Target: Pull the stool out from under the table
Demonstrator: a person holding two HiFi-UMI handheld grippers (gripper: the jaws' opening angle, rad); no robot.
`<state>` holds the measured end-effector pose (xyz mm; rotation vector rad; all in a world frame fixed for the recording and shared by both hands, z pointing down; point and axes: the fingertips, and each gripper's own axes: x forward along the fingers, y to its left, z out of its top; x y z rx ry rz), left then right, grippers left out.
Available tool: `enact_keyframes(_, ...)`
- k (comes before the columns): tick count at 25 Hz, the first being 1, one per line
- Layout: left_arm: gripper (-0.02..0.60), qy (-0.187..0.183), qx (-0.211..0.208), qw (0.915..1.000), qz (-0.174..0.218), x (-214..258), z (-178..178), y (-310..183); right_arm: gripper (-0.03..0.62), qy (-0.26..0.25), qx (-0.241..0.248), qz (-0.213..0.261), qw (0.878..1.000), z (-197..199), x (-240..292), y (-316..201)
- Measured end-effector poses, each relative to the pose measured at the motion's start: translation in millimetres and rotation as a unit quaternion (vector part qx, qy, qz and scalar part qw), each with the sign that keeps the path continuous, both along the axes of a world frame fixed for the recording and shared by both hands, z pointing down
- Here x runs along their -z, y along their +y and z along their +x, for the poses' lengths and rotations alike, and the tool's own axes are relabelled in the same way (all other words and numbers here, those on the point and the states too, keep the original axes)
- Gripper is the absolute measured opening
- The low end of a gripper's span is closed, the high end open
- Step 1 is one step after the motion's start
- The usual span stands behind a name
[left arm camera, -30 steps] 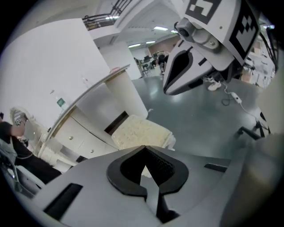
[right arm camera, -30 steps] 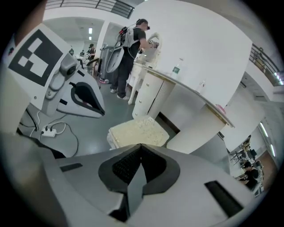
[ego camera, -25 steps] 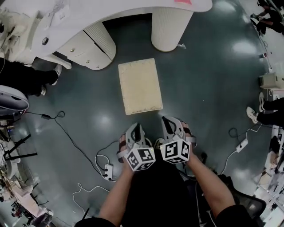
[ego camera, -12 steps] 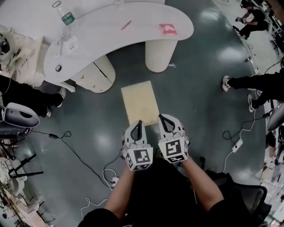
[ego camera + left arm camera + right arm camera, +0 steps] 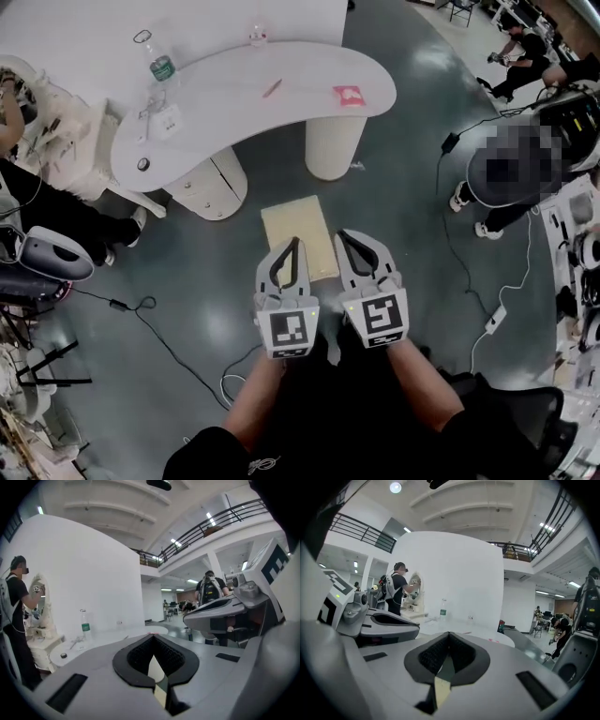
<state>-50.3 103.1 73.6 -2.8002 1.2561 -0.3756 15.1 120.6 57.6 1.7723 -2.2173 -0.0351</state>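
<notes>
Left gripper, right gripper: my jaws are pressed together on both, nothing between them, side by side. Beige rectangular padded stool stands on the dark glossy floor, out from under the white curved surface, near its legs. My jaw tips overlap the stool's near edge in the head view.

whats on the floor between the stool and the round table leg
Nothing. In the head view only bare dark floor separates the stool from the round table leg.
</notes>
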Motion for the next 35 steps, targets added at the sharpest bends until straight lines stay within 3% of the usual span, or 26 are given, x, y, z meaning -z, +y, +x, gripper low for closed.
enact_keyframes(4,0.006,0.036,0.011,0.9984,0.043,33.6,-0.3,4.0,0.006,0.023,0.030,0.040,0.998,-3.8,31.1,5.7)
enact_keyframes(9,0.006,0.029,0.031,0.9980,0.046,47.8,6.8,13.9,0.006,0.012,0.043,0.075,0.996,7.0,58.9,21.6)
enact_keyframes(16,0.006,0.037,0.027,0.9943,0.096,78.4,22.9,25.1,0.006,0.009,0.039,0.102,0.994,26.3,78.4,28.2)
enact_keyframes(21,0.006,0.053,0.031,0.9946,0.083,78.8,38.6,34.0,0.006,0.003,0.045,0.092,0.995,35.5,76.6,35.9)
enact_keyframes(35,0.006,0.043,0.015,0.9949,0.090,91.0,49.2,31.5,0.006,0.004,0.048,0.093,0.995,38.7,81.2,29.1)
